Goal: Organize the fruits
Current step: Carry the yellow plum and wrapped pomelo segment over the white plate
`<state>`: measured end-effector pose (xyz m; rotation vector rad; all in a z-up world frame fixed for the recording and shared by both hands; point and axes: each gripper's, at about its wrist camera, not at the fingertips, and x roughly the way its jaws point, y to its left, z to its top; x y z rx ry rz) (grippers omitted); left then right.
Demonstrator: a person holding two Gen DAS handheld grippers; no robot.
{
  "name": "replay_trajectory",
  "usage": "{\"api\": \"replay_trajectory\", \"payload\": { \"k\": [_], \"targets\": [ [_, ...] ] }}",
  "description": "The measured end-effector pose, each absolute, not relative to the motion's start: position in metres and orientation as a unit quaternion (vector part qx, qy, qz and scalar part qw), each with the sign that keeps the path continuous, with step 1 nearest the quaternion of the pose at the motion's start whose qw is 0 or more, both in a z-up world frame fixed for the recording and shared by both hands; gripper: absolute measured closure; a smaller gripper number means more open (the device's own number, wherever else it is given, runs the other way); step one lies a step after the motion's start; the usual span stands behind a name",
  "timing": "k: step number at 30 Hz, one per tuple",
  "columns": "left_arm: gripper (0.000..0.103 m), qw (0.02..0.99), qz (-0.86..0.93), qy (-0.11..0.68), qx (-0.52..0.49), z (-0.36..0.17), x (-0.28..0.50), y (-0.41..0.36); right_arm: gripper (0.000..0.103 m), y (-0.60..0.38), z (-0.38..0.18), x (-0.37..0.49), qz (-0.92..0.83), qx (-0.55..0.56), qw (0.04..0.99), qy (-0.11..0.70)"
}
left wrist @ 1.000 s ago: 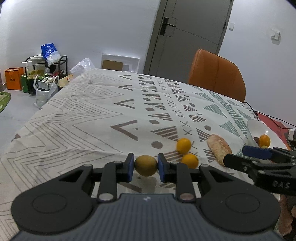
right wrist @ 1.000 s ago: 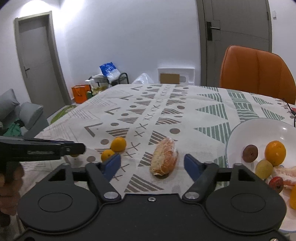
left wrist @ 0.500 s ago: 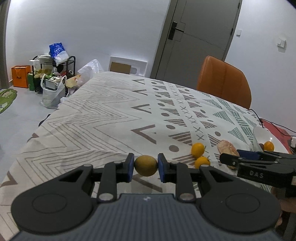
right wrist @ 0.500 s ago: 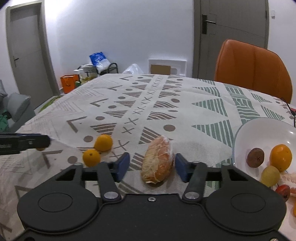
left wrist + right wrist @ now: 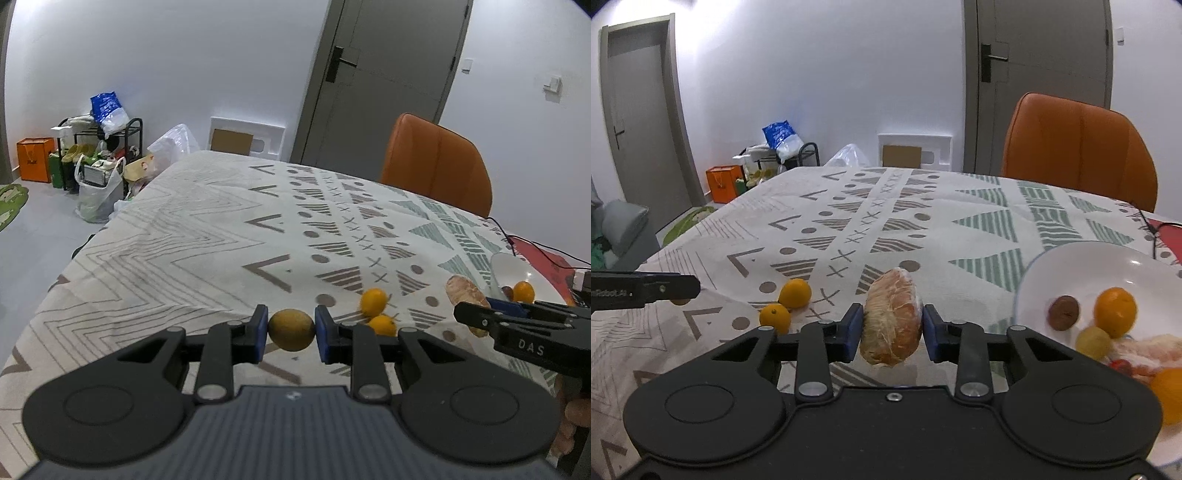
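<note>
Fruits are in both grippers: the left gripper point(image 5: 291, 329) clamps a yellow-green fruit point(image 5: 291, 329). The right gripper point(image 5: 892, 328) has its fingers closed against a wrapped pomelo wedge point(image 5: 892, 317) beside the white bowl point(image 5: 1071, 258) on the desk point(image 5: 849, 206).

Orange chair point(image 5: 1080, 147), grey door point(image 5: 391, 74), patterned tablecloth point(image 5: 207, 236).

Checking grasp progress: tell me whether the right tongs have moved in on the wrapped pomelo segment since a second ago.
Yes. The right tongs have advanced toward the wrapped pomelo segment on the tablecloth and narrowed from wide open to bracketing it.
</note>
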<state>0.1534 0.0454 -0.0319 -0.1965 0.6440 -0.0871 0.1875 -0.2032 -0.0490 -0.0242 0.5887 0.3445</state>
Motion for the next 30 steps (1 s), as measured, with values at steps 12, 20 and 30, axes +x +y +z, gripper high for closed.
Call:
{"api": "replay_trajectory", "payload": {
  "k": [12,20,30],
  "targets": [
    [0.078,0.945,-0.064,0.309,-0.08,-0.024,0.153,0.017,0.07,-0.233,-0.036,0.17,0.158,0.008,0.95,0.27],
    [0.078,0.947,-0.074,0.305,-0.073,-0.02,0.152,0.001,0.07,-0.25,-0.031,0.163,0.148,0.015,0.955,0.258],
    [0.078,0.948,-0.089,0.299,-0.066,-0.014,0.153,-0.022,0.07,-0.28,-0.029,0.159,0.129,0.035,0.959,0.249]
  ]
}}
